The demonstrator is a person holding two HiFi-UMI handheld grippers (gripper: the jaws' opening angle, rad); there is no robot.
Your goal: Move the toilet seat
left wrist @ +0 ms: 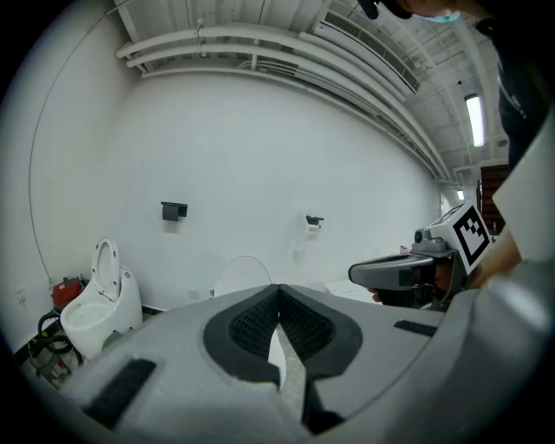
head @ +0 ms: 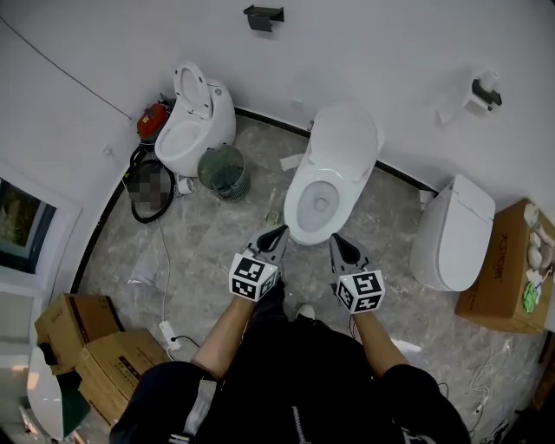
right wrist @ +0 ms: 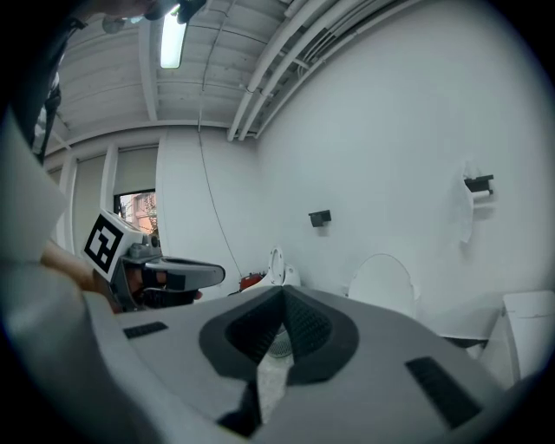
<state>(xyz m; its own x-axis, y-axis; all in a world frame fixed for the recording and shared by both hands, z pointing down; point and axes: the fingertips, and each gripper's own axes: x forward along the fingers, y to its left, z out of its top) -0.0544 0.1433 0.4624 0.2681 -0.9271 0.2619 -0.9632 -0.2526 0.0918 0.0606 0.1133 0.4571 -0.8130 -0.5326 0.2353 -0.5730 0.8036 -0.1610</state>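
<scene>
Both empty: left claw (head: 281,230) and right claw (head: 335,238) are pinched shut, side by side. Seat (head: 303,179) lies close at twelve o'clock from them; best open one claw first, then take its front edge squarely.

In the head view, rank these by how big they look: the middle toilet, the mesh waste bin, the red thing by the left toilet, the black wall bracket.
1. middle toilet
2. mesh waste bin
3. red thing and black wall bracket: too alike to rank
</scene>
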